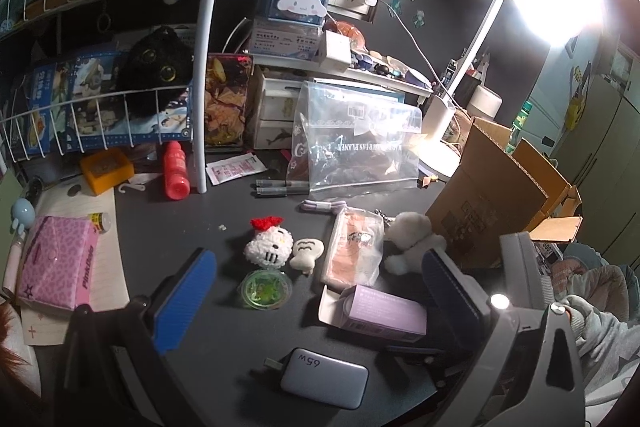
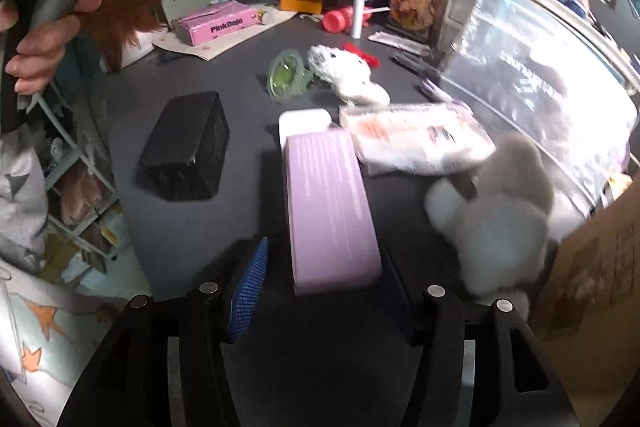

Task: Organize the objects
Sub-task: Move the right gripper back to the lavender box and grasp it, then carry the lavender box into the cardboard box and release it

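Only right wrist view shows, seemingly, a black box.

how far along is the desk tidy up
Early. Nothing looks sorted yet: the knitted cat head, green cup, charger and fluffy toy lie loose on the desk. In hand: the right gripper straddles the purple box, its left pad clearly apart from it. The left gripper hovers open. The cardboard box stands open nearby.

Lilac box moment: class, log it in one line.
right gripper: jaws straddle lilac box, left gap | left gripper: open, empty | box: on desk
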### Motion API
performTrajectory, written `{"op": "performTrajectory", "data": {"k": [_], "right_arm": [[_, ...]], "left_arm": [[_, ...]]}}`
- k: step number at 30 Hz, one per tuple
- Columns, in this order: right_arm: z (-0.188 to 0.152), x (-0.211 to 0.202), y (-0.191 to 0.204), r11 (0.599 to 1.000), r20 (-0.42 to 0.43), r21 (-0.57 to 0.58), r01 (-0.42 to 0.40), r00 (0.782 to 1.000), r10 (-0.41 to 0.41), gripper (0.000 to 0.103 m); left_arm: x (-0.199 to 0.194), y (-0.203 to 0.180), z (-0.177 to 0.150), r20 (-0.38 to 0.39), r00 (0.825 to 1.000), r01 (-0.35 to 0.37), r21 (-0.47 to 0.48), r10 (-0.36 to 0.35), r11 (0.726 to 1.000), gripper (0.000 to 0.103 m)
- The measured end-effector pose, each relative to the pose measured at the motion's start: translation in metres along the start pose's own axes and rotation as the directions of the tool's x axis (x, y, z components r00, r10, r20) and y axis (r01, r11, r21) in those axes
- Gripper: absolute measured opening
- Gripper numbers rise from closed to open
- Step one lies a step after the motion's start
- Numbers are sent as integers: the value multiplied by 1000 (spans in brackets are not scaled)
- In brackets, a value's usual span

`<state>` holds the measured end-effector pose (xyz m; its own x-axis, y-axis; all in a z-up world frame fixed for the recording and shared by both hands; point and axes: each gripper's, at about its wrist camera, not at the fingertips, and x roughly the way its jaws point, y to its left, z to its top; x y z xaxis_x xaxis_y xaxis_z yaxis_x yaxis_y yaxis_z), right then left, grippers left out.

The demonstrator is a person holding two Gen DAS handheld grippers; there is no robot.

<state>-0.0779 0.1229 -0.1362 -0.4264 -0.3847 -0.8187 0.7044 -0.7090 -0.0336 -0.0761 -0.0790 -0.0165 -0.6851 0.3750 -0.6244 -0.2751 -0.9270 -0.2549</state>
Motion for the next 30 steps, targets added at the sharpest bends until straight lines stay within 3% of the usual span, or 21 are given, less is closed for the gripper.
{"op": "performTrajectory", "data": {"k": [2,3,4,9,13,19,24,30], "right_arm": [[5,3,3,1000,9,-11,1,1000,-1,50],[7,5,3,1000,12,-10,2,1000,-2,37],[8,6,3,1000,17,-12,-3,1000,3,34],[11,5,14,997,39,-72,39,999,-36,34],[17,-13,17,996,107,-67,61,993,-53,34],[40,-51,22,996,208,-52,67,977,-55,34],[55,-79,26,993,279,-61,99,957,-78,34],[67,-109,22,990,334,-47,136,936,-113,34]], "left_arm": [[3,1,-1,-17,1000,13,-5,-13,1000,102],[4,3,-2,-26,999,18,-5,-18,1000,102],[6,3,-3,-38,999,19,-1,-19,1000,102],[17,0,-5,-88,995,45,21,-43,999,102],[24,-3,-4,-111,990,88,18,-86,996,102],[23,-20,4,-105,971,218,22,-214,976,102],[16,-34,21,-79,970,234,50,-230,971,86],[8,-51,48,-54,955,295,82,-291,952,64]]}}
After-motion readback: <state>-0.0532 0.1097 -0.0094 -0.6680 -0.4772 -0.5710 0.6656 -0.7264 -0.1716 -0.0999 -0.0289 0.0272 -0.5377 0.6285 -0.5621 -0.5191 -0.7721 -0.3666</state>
